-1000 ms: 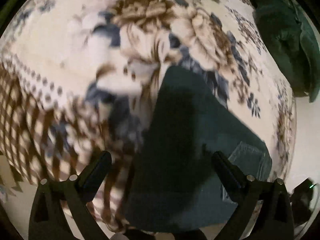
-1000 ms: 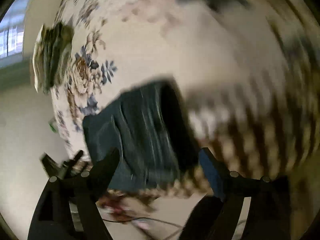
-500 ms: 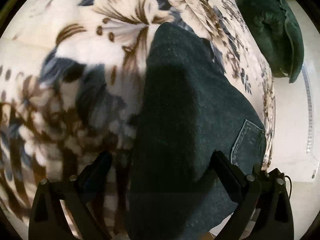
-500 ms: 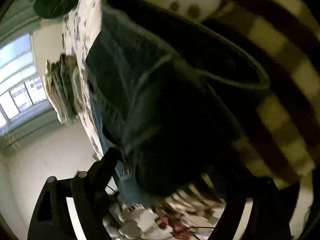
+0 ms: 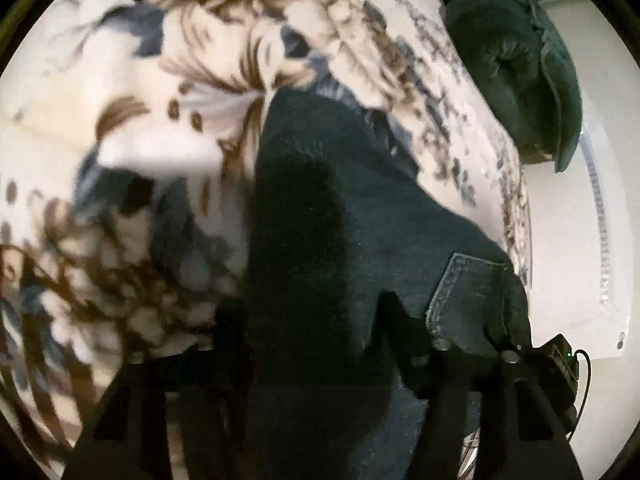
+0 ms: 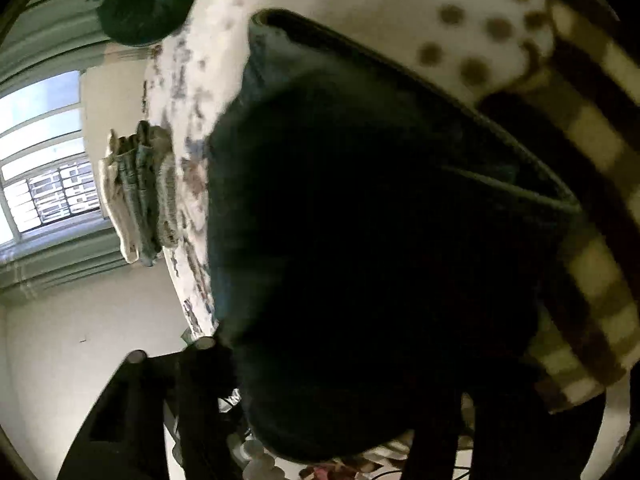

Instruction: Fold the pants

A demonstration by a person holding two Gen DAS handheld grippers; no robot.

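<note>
Both the left gripper (image 5: pixel 308 320) and right gripper (image 6: pixel 340 364) are pinching the dark jeans (image 5: pixel 340 220) lying on the floral blanket (image 5: pixel 160 120), fold stretching toward twelve o'clock, so lifting evenly together seems wise.

Floral blanket (image 5: pixel 168 152), dark green cushion (image 5: pixel 516 64), folded clothes stack (image 6: pixel 140 192), window (image 6: pixel 44 160)

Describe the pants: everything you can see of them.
The pants are dark blue-green denim, lying folded into a long strip on the floral blanket. A stitched back pocket faces up near the left gripper, whose fingers straddle the near end. In the right wrist view the layered folded edge shows, with the right gripper closing around the thick bundle.
</note>
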